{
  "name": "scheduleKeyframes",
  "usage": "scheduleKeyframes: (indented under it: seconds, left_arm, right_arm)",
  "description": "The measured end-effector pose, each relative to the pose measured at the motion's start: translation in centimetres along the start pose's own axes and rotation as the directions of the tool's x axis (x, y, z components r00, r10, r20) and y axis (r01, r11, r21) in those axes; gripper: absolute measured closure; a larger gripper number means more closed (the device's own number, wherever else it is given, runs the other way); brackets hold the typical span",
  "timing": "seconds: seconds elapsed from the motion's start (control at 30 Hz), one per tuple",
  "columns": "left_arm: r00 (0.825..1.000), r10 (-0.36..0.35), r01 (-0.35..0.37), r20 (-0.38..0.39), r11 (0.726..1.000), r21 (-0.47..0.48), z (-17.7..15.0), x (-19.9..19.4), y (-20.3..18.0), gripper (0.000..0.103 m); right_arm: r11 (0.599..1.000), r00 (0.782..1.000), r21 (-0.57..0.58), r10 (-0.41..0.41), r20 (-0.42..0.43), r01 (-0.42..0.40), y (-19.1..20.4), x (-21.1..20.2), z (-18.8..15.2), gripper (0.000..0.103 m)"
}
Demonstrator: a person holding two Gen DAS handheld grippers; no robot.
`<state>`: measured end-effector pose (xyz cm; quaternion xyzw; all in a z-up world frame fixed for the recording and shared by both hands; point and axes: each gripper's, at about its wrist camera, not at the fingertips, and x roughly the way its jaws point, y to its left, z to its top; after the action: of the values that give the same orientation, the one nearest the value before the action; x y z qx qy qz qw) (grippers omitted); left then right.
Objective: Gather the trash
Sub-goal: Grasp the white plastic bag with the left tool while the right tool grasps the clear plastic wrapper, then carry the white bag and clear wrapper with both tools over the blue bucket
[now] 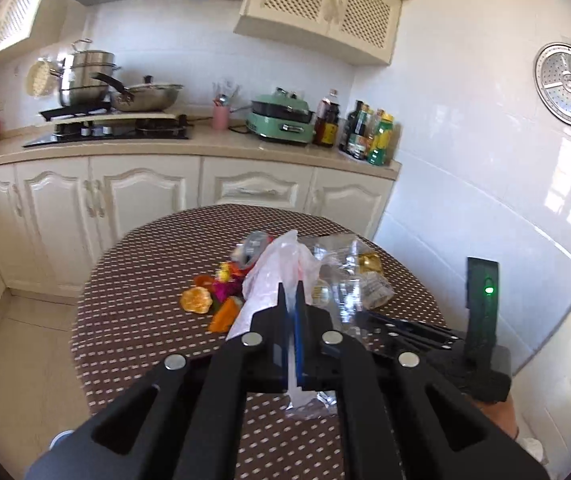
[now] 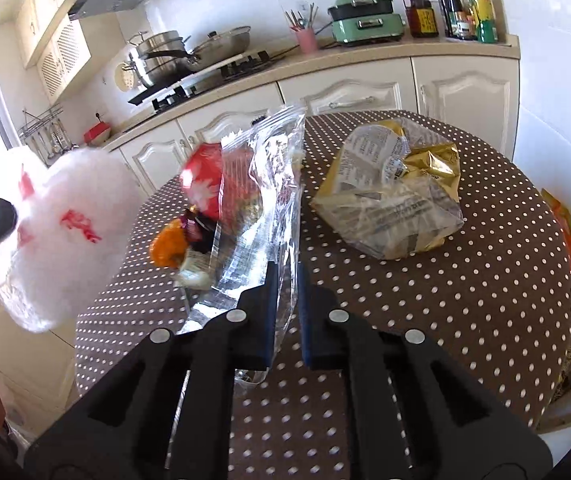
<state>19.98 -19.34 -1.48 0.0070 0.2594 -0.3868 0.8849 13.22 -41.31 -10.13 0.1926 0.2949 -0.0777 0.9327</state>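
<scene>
Left wrist view: our left gripper [image 1: 291, 292] has its fingers pressed together on a fold of a thin white plastic bag [image 1: 273, 264], which rises just ahead of the fingertips above the dotted counter [image 1: 133, 320]. Beyond the fingers, slightly to their left, lie orange peels [image 1: 196, 300] and other bright scraps. To their right sits crumpled clear wrapping, with the right gripper's black body beside it.

In the right wrist view, our right gripper [image 2: 285, 276] has its fingers nearly closed on the edge of a clear plastic wrapper [image 2: 261, 208] that stands up in front of them. No earlier picture lets us say more of that closing. The white bag [image 2: 57, 232] hangs blurred far to the left of these fingers. A gold and clear snack packet [image 2: 397, 196] lies ahead and to the right, untouched.

The risk we see: the wrapper is slick and appears pinched only at its rim, so it could slip free. The bag's mouth may also be pinched flat, leaving no opening to drop rubbish in.
</scene>
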Motion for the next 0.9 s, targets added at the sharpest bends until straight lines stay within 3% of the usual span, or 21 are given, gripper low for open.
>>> scheduleKeyframes:
  seconds: [0.33, 0.43, 0.47, 0.5, 0.53, 0.57, 0.63, 0.73, 0.9]
  left_arm:
    - [0.993, 0.113, -0.110, 0.027, 0.989, -0.104, -2.6, -5.5, 6.0, 0.101]
    - [0.991, 0.131, -0.128, 0.017, 0.983, -0.132, -3.9, -6.5, 7.5, 0.101]
    - [0.990, 0.137, -0.134, 0.014, 0.982, -0.135, -4.2, -6.6, 7.8, 0.101]
    - [0.989, 0.147, -0.145, 0.011, 0.980, -0.138, -4.7, -6.8, 8.1, 0.101]
    - [0.988, 0.155, -0.153, 0.008, 0.979, -0.138, -5.0, -6.9, 8.3, 0.101]
    - [0.987, 0.163, -0.161, 0.003, 0.977, -0.140, -5.4, -7.0, 8.5, 0.101]
    - [0.985, 0.171, -0.170, -0.008, 0.975, -0.146, -6.1, -7.0, 8.8, 0.101]
    - [0.984, 0.178, -0.180, -0.025, 0.971, -0.156, -6.8, -7.0, 9.3, 0.101]
    - [0.983, 0.183, -0.186, -0.035, 0.969, -0.162, -7.3, -7.0, 9.6, 0.101]
  right_arm:
    - [0.997, 0.998, -0.072, 0.032, 0.053, -0.029, 4.9, -3.2, -0.4, 0.097]
    - [1.000, 1.000, -0.002, 0.020, 0.022, -0.020, 4.0, -2.6, -1.0, 0.095]
    - [1.000, 1.000, 0.023, 0.011, 0.007, -0.011, 3.6, -2.3, -1.4, 0.085]
    - [0.998, 1.000, 0.058, 0.002, 0.001, -0.002, 2.9, -2.0, -1.8, 0.053]
    - [0.996, 1.000, 0.083, -0.012, -0.005, 0.012, 2.4, -1.7, -2.1, 0.036]
    - [0.993, 0.999, 0.111, -0.047, -0.010, 0.048, 1.7, -1.2, -2.7, 0.028]
    - [0.986, 0.997, 0.144, -0.076, -0.033, 0.080, 0.9, -0.5, -3.3, 0.028]
    - [0.980, 0.996, 0.189, -0.053, -0.070, 0.065, 0.3, 0.8, -3.6, 0.028]
    - [0.990, 0.993, 0.121, -0.059, -0.099, 0.071, 1.6, 2.9, -2.3, 0.028]
